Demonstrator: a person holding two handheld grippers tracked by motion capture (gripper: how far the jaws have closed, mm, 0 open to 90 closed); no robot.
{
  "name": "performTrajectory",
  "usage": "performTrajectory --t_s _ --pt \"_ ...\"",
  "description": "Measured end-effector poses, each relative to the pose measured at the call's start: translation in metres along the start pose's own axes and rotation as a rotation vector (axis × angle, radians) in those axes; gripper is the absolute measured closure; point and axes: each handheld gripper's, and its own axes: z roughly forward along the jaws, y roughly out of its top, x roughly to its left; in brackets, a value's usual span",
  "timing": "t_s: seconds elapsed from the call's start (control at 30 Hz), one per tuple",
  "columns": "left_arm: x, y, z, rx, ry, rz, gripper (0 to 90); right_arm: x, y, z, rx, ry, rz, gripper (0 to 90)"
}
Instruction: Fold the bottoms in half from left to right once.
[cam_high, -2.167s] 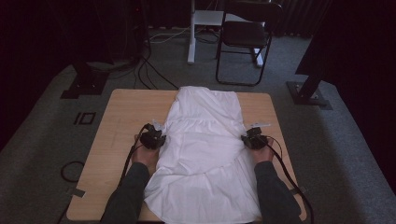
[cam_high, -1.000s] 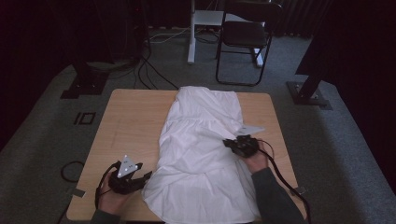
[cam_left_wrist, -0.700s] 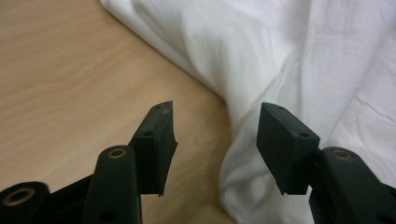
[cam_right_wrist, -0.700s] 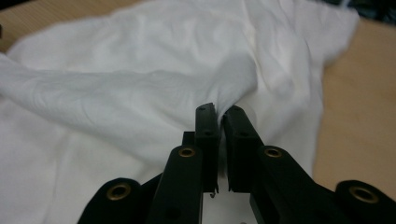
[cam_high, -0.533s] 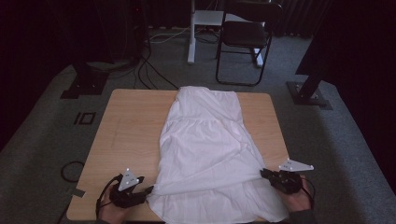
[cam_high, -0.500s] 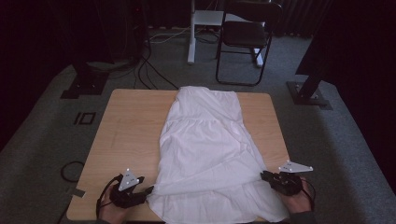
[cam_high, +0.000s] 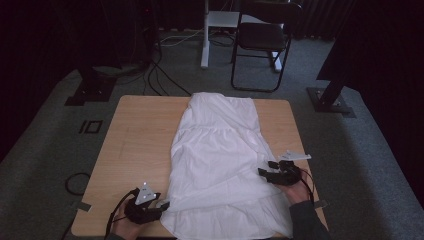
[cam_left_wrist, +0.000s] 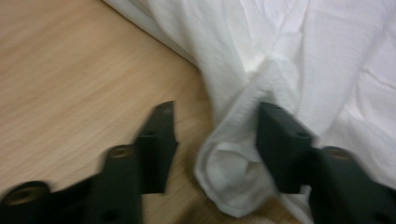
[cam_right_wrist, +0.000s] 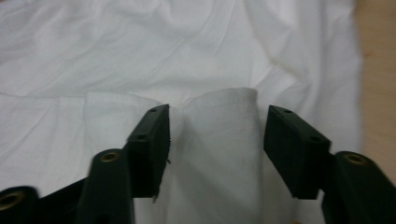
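On the wooden table (cam_high: 135, 145), where the white garment (cam_high: 220, 165) is spread, its hem fold sits between the closing left gripper (cam_left_wrist: 212, 135) and the opening right gripper (cam_right_wrist: 215, 135), ungripped, so slippage is risked.

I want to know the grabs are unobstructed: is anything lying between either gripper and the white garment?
Nothing visible. The left gripper has a bunched hem of the white garment between its open fingers; the right gripper has a hemmed fold between its own, touching one finger. Bare table lies beside them.
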Motion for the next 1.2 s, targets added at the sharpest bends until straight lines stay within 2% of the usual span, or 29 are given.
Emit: performTrajectory --t_s 0.03,0.07,0.1,0.17,0.3,0.37,0.43,0.5,0.57,0.63,0.67,0.7,0.73,0.8,0.9,0.97,1.1,1.13,1.2 --pt "-0.001 0.0 -0.002 -0.012 -0.018 0.012 72.4 0.0 -0.001 0.003 0.015 0.021 -0.001 63.0" --pt "-0.002 0.0 -0.006 -0.036 -0.041 0.008 81.8 0.001 -0.002 0.003 0.012 0.034 -0.01 73.3" --pt "-0.002 -0.001 -0.011 -0.06 -0.061 0.004 87.3 0.003 -0.004 -0.002 -0.001 0.037 -0.02 81.0" --pt "-0.004 -0.001 -0.023 -0.1 -0.074 -0.001 88.3 0.007 -0.01 -0.019 -0.05 0.045 -0.027 88.4" --pt "-0.011 0.001 -0.046 -0.183 -0.116 -0.003 88.5 0.01 -0.026 -0.075 -0.17 0.053 -0.048 88.9" --pt "-0.018 0.004 -0.055 -0.205 -0.136 0.022 88.5 0.009 -0.037 -0.102 -0.206 0.055 -0.067 89.0" --pt "-0.024 0.008 -0.059 -0.227 -0.177 0.044 88.4 0.009 -0.049 -0.122 -0.217 0.033 -0.087 89.0" --pt "-0.03 0.012 -0.059 -0.224 -0.203 0.07 87.2 0.009 -0.065 -0.137 -0.218 0.022 -0.086 89.1" --pt "-0.034 0.015 -0.058 -0.227 -0.221 0.086 79.8 0.006 -0.083 -0.144 -0.213 0.029 -0.071 89.1" --pt "-0.035 0.016 -0.055 -0.221 -0.203 0.095 65.6 0.0 -0.101 -0.145 -0.177 0.034 -0.051 87.7" --pt "-0.034 0.016 -0.054 -0.218 -0.188 0.092 62.2 -0.004 -0.109 -0.144 -0.158 0.071 -0.034 80.7" --pt "-0.033 0.017 -0.053 -0.214 -0.168 0.092 58.6 -0.008 -0.116 -0.143 -0.146 0.095 -0.024 69.7" --pt "-0.031 0.018 -0.052 -0.215 -0.16 0.088 56.2 -0.01 -0.119 -0.143 -0.142 0.089 -0.007 58.3" --pt "-0.027 0.02 -0.049 -0.215 -0.14 0.077 53.2 -0.014 -0.121 -0.144 -0.159 0.066 0.013 48.6" --pt "-0.019 0.025 -0.041 -0.196 -0.093 0.062 49.8 -0.018 -0.11 -0.143 -0.208 0.047 0.038 45.0" --pt "-0.011 0.03 -0.033 -0.19 -0.054 0.037 48.7 -0.017 -0.099 -0.135 -0.205 0.023 0.031 45.1" --pt "0.007 0.048 -0.018 -0.202 0.022 -0.015 45.5 -0.018 -0.069 -0.103 -0.151 -0.051 0.003 48.1" --pt "0.011 0.052 -0.015 -0.205 0.025 -0.02 45.3 -0.019 -0.06 -0.094 -0.145 -0.053 -0.002 49.2" --pt "0.02 0.068 -0.005 -0.203 0.055 -0.011 43.2 -0.02 -0.043 -0.076 -0.134 -0.069 -0.014 50.3"
